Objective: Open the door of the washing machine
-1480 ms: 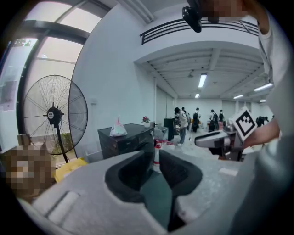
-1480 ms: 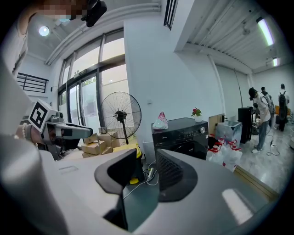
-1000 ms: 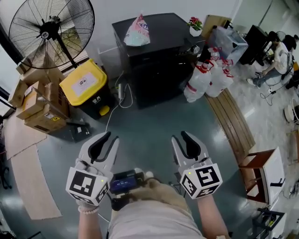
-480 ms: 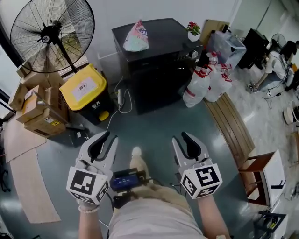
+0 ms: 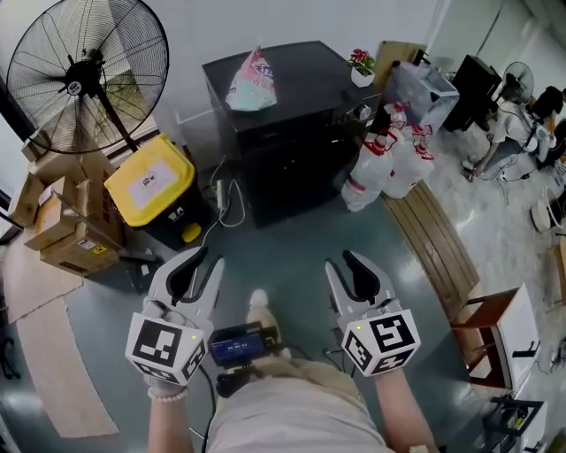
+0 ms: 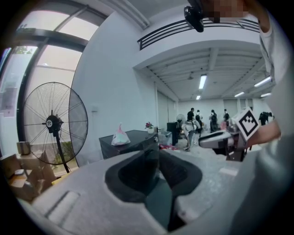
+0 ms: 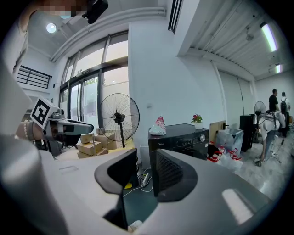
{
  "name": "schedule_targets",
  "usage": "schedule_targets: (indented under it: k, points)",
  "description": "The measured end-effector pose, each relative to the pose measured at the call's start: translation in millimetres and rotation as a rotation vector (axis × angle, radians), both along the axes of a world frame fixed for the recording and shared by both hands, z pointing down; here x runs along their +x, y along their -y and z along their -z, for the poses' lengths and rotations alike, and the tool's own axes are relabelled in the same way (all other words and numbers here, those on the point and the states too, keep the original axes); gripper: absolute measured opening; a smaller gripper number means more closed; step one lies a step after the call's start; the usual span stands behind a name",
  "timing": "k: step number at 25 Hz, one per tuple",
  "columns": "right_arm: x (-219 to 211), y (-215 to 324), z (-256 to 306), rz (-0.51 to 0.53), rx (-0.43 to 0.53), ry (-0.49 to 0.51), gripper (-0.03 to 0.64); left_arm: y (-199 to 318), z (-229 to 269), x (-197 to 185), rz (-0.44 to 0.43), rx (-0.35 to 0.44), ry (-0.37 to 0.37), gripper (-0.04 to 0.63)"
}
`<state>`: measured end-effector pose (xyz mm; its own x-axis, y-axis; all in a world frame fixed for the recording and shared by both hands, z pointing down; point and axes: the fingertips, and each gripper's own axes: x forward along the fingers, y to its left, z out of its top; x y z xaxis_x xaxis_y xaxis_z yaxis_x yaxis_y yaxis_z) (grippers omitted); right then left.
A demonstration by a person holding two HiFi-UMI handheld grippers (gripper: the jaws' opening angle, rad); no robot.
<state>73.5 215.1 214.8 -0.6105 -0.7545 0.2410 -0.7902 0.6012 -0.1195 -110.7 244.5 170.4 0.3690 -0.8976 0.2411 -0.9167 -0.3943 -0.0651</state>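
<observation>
Well short of the black washing machine (image 5: 292, 168), which stands at twelve o'clock against the white wall (image 5: 203, 26), the left gripper (image 5: 210, 258) and right gripper (image 5: 339, 257) hover over the floor (image 5: 292, 257), jaws slightly apart, empty.

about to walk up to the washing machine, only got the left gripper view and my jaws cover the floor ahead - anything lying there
Observer: a white power strip with its cable lies on the floor beside the washing machine's left front corner.
Operator: and the right side
Observer: white plastic bags with red print lean against it there.
Operator: right gripper free
Observer: yes, the right gripper is open, nothing between its jaws.
</observation>
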Motion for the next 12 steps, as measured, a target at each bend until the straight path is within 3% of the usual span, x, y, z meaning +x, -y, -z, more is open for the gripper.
schedule_targets:
  k: [12]
  points:
    - [-32.0,65.8,-11.7,-0.010,-0.026,-0.034,0.120,67.1,-16.3,-27.0,-0.041,-0.046,-0.010,0.092]
